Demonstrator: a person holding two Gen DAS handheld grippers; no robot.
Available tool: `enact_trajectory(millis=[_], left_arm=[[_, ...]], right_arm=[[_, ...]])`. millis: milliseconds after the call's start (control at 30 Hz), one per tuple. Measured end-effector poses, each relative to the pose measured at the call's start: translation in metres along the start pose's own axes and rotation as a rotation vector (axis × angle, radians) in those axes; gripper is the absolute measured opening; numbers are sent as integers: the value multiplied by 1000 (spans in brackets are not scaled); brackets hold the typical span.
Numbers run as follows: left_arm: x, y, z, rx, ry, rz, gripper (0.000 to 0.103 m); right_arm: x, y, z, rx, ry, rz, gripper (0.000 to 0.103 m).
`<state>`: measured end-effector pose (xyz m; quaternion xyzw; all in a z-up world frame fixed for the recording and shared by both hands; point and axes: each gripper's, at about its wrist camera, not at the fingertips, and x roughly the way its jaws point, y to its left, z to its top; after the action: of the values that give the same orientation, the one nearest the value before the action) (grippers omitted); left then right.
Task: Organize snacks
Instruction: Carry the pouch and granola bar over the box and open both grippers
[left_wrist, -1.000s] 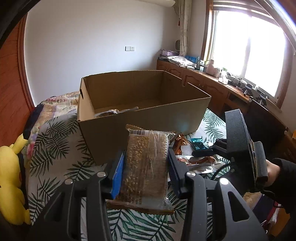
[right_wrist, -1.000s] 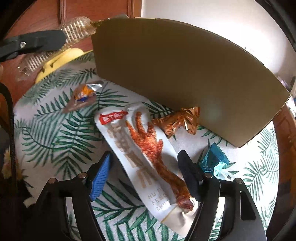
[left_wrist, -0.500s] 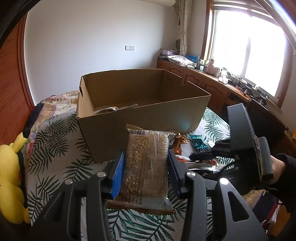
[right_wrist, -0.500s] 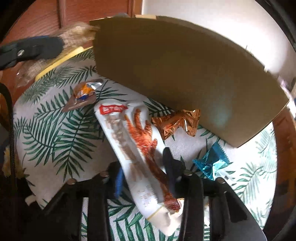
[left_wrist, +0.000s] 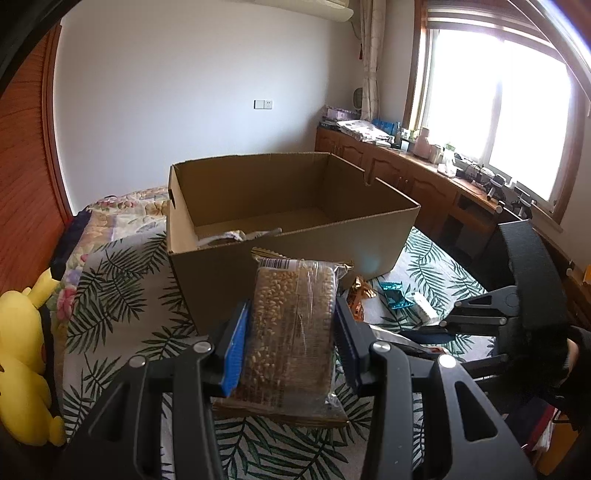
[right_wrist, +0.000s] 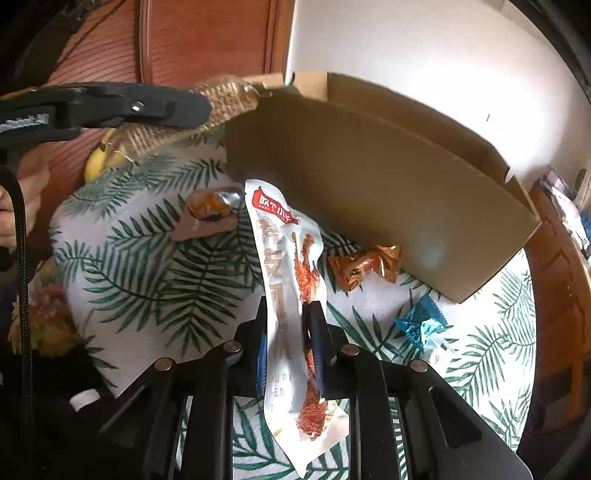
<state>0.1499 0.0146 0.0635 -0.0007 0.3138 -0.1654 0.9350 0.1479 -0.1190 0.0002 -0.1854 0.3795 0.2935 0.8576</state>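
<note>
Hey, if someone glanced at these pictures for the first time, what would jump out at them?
Probably the big open cardboard box in the middle of the leaf-print cloth. Next, the two packets held up before it: a grain bar in the left gripper, a white chicken-feet pouch in the right gripper.

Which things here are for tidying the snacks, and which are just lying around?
For the job: cardboard box, grain bar in left claw, chicken-feet packet in right claw, orange candy, blue candy, orange-and-silver packet.

Lying about: yellow plush toy, leaf-print cloth.
</note>
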Motion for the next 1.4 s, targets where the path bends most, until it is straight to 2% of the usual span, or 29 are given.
enact_trajectory(millis=[333,600,900,1100,1400], left_arm=[[-7,4,22,2,-42,23,42],[-2,12,49,10,-69,69,42],[24,20,68,15,-40,107,42],[41,18,83,24,-19,126,42],[51,20,98,35,-3,154,44]], right_arm=[[-45,-17,14,12,-88,-56,17],[-66,-38,41,28,-153,-123,18],[-50,-56,78,17,-150,-199,18],[-27,-74,106,59,-124,-215,18],[1,-84,117,96,-92,-226,18]])
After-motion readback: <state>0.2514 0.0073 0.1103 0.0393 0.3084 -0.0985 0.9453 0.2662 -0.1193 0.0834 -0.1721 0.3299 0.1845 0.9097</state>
